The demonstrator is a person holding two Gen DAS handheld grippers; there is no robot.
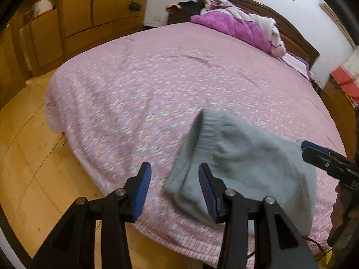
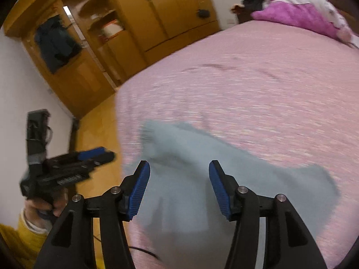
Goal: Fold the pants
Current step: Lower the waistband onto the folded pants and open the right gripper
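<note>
Grey-blue pants point(image 1: 242, 157) lie folded in a bundle on the pink bedspread point(image 1: 157, 78) near the bed's front edge. They also show in the right wrist view point(image 2: 202, 168). My left gripper point(image 1: 175, 190) is open and empty, just above the bundle's left end. My right gripper point(image 2: 179, 186) is open and empty, above the middle of the pants. The right gripper shows in the left wrist view point(image 1: 314, 150) at the pants' right side, its jaws edge-on. The left gripper shows in the right wrist view point(image 2: 98, 154) over the floor, left of the bed.
A purple and white quilt point(image 1: 242, 27) is heaped at the headboard. A wooden wardrobe point(image 1: 89, 11) stands beyond the bed's left side. Wooden floor point(image 1: 29, 145) lies left of the bed. A red item point(image 1: 345, 83) sits at the right.
</note>
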